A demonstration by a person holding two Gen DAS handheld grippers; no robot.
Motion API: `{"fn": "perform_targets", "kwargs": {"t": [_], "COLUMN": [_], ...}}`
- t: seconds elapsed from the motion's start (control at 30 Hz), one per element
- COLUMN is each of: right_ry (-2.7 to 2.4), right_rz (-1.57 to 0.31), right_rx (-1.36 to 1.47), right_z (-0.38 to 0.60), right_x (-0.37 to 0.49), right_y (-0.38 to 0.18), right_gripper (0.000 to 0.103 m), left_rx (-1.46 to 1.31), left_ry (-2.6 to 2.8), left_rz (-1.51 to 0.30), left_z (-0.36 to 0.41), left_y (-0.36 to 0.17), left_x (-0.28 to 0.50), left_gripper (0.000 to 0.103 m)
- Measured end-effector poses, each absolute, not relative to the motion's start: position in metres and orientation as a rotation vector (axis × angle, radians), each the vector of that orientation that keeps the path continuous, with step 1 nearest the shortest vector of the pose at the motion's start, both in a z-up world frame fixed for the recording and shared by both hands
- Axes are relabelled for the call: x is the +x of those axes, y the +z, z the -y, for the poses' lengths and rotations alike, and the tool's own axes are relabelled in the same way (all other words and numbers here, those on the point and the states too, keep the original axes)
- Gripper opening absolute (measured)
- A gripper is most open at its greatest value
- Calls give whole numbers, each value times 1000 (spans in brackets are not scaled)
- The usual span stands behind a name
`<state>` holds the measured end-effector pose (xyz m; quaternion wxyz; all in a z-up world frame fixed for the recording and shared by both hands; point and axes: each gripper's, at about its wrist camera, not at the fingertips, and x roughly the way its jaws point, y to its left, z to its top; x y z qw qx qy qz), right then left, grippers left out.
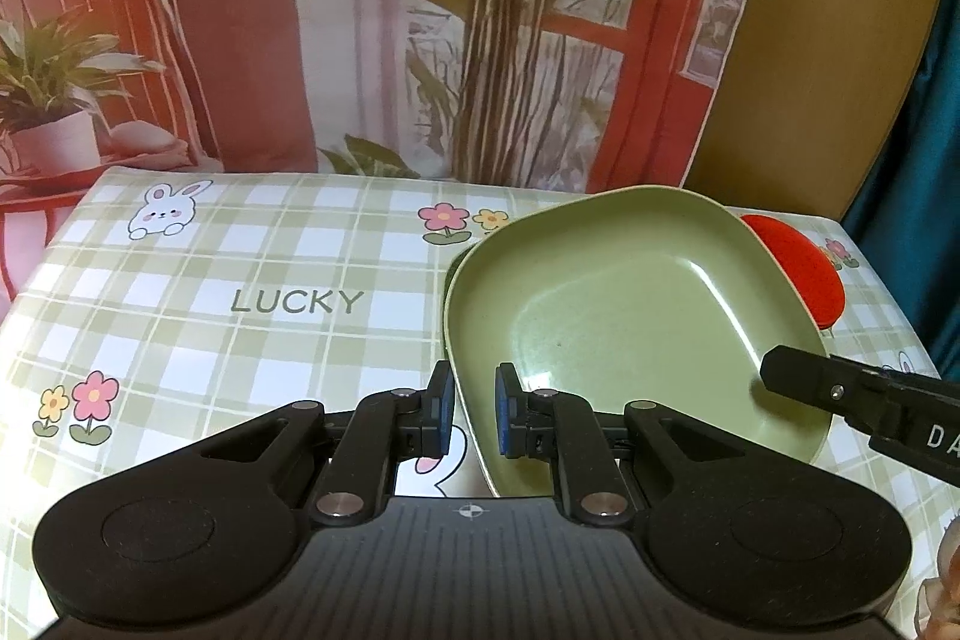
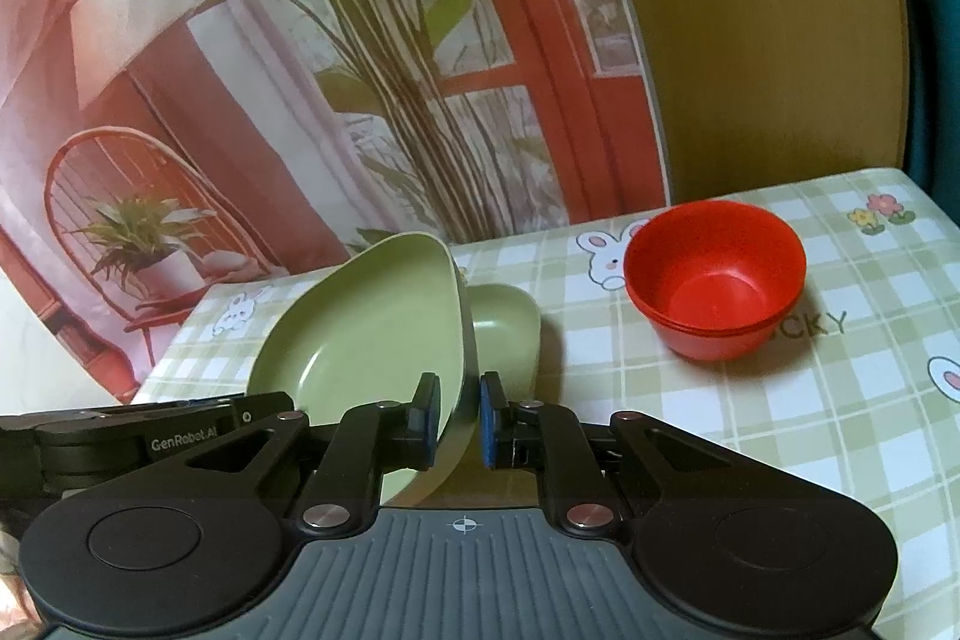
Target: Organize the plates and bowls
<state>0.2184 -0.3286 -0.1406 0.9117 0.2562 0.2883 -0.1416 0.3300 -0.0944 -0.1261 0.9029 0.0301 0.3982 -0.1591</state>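
A green square plate (image 1: 630, 316) hangs tilted over the checked tablecloth, held by both grippers. My left gripper (image 1: 474, 415) is shut on its left rim, and the right gripper (image 1: 798, 382) reaches in from the right edge. In the right wrist view my right gripper (image 2: 459, 424) is shut on the right rim of the same plate (image 2: 366, 322), with the left gripper (image 2: 198, 430) at the lower left. A second green plate (image 2: 507, 328) lies on the table behind and partly under the held one. Stacked red bowls (image 2: 714, 280) stand to the right; the plate partly hides them (image 1: 798, 262) in the left wrist view.
The table (image 1: 240, 280) wears a green checked cloth with bunnies, flowers and the word LUCKY. A printed backdrop (image 1: 360, 10) with a plant and a red window hangs behind the far edge. A wooden panel (image 2: 768, 28) and a teal curtain (image 1: 924, 112) stand at the right.
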Motion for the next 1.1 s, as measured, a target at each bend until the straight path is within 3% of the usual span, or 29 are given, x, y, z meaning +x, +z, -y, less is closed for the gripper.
{"fn": "perform_targets", "kwargs": {"t": [0.53, 1.1], "right_ry": [-334, -313], "right_rz": [-606, -712], "right_rx": [534, 558], "right_z": [364, 354], "right_x": [261, 279], "right_y": [-153, -190], "right_gripper": [12, 15], "left_rx": [86, 137], "left_ry": [-363, -356], "left_rz": [-759, -812], "left_z": [131, 127], "left_y": [-115, -148], "left_x": [381, 408], "left_gripper": [15, 15]}}
